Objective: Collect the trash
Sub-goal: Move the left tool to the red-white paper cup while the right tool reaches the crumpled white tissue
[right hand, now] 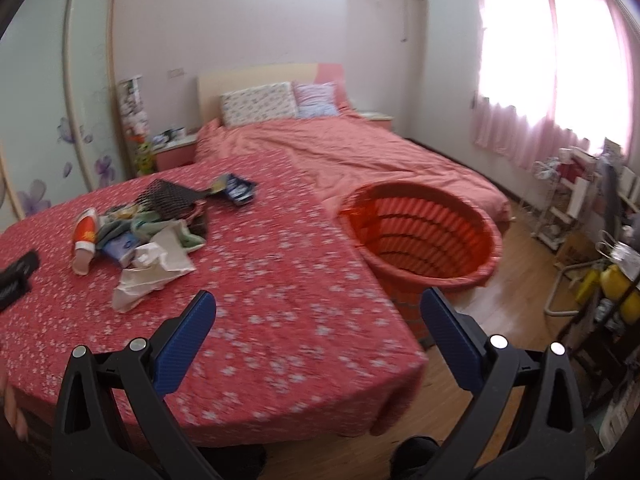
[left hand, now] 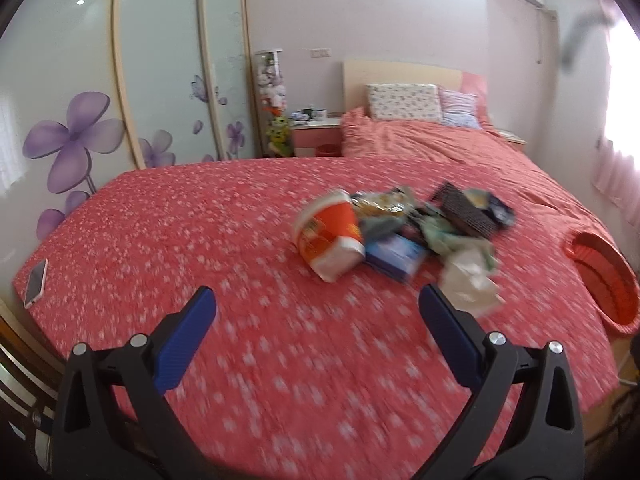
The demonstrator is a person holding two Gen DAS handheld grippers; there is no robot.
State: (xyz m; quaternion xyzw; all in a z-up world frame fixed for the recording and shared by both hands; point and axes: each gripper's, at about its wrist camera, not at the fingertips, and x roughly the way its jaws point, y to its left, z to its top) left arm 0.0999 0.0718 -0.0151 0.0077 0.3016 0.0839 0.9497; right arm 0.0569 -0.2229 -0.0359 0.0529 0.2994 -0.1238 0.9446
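Observation:
A heap of trash lies on the red flowered bedspread (left hand: 200, 220): an orange and white cup (left hand: 330, 236), a blue packet (left hand: 394, 254), a crumpled white paper (left hand: 472, 280), a black mesh piece (left hand: 464, 208) and wrappers. In the right wrist view the same heap shows the cup (right hand: 85, 244), the white paper (right hand: 150, 270) and the black mesh (right hand: 170, 196). An orange ribbed basket (right hand: 424, 236) stands beside the bed's right edge, also at the right border in the left wrist view (left hand: 604, 276). My left gripper (left hand: 316, 304) is open above the spread, short of the heap. My right gripper (right hand: 318, 308) is open and empty, between heap and basket.
A phone (left hand: 36, 282) lies near the bed's left edge. Pillows (right hand: 258, 104) and a headboard are at the far end. A nightstand (left hand: 316, 136) and a wardrobe (left hand: 120, 80) stand left. Cluttered shelves (right hand: 580, 208) and a wooden floor (right hand: 516, 264) are to the right under a curtained window.

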